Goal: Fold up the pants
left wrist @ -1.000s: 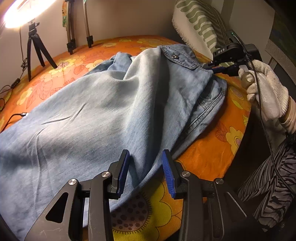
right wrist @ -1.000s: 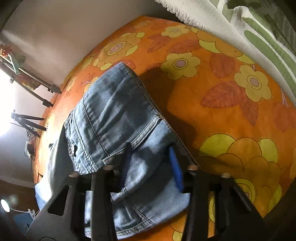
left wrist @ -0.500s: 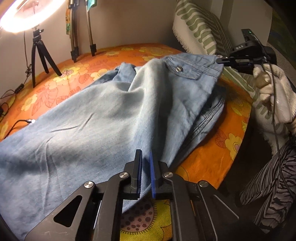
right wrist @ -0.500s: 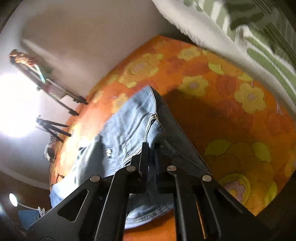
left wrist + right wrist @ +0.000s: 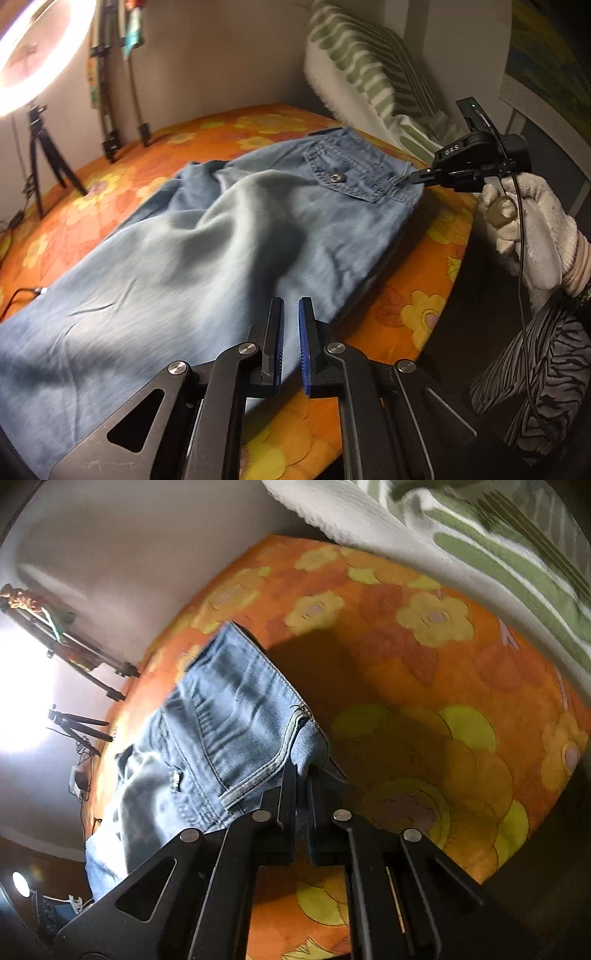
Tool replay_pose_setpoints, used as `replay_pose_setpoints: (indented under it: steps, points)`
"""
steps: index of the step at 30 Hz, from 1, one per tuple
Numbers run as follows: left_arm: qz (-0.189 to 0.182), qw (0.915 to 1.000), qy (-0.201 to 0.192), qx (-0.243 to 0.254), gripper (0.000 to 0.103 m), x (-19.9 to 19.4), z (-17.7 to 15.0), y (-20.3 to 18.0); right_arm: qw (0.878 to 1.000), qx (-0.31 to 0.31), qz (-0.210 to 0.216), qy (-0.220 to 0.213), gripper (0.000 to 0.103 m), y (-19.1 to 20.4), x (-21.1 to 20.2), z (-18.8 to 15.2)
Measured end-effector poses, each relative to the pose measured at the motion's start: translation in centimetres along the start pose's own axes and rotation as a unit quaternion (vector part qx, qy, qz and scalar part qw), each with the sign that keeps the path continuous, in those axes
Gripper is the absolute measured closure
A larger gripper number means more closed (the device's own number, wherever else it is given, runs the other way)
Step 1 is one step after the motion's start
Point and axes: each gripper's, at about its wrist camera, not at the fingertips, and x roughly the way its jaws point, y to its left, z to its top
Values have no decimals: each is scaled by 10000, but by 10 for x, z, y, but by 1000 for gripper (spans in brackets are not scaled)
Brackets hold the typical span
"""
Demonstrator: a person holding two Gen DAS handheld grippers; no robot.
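We have both grippers clenched on the jeans (image 5: 192, 258) — right gripper (image 5: 302, 771) at the waistband corner, left gripper (image 5: 290, 314) on the near edge — bedspread (image 5: 424, 686) bare beyond.

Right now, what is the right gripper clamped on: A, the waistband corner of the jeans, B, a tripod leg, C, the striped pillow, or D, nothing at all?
A: in the right wrist view the right gripper pinches denim at the waistband corner of the jeans, above the orange floral cover.

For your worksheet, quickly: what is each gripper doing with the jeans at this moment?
Left gripper: shut on the jeans, at their near edge.
Right gripper: shut on the jeans' waistband corner.
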Motion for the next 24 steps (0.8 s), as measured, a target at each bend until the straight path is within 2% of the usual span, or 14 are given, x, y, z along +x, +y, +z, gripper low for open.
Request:
replay_pose_setpoints:
  steps: [4,5,6,8,10,12,13,19,20,21,24]
  points:
    - [-117,9998,150,65,96,12,1,-8,9999,3,16,136,96,-9,7,-4]
    - [-136,9997,193,106,96,15,0,-10,9999,79,48,144,90,-12,6,-4]
    - [-162,9995,222,158,96,18,0,-12,9996,200,-3,176,76,-18,5,-5]
    - [-197,9992,259,245,91,21,-1,-19,9994,309,57,169,69,-24,3,-6]
    - [-177,9989,251,363,71,24,0,-27,9990,365,158,195,65,-25,3,-8]
    - [-219,9981,283,505,70,29,1,-35,9986,408,305,166,50,-23,3,-7]
    - [-209,9976,293,586,70,31,2,-39,9987,388,304,162,47,-20,4,-6]
    - [-94,9967,339,734,70,46,6,-45,9988,285,391,-4,48,-1,14,-6]
    - [-109,9966,354,737,70,48,7,-45,9990,243,385,-7,53,2,15,-7]
    - [-122,9965,369,745,70,50,7,-46,9989,219,415,27,68,3,18,-7]
    - [-119,9959,369,817,65,53,7,-50,9978,289,597,60,90,3,25,-10]
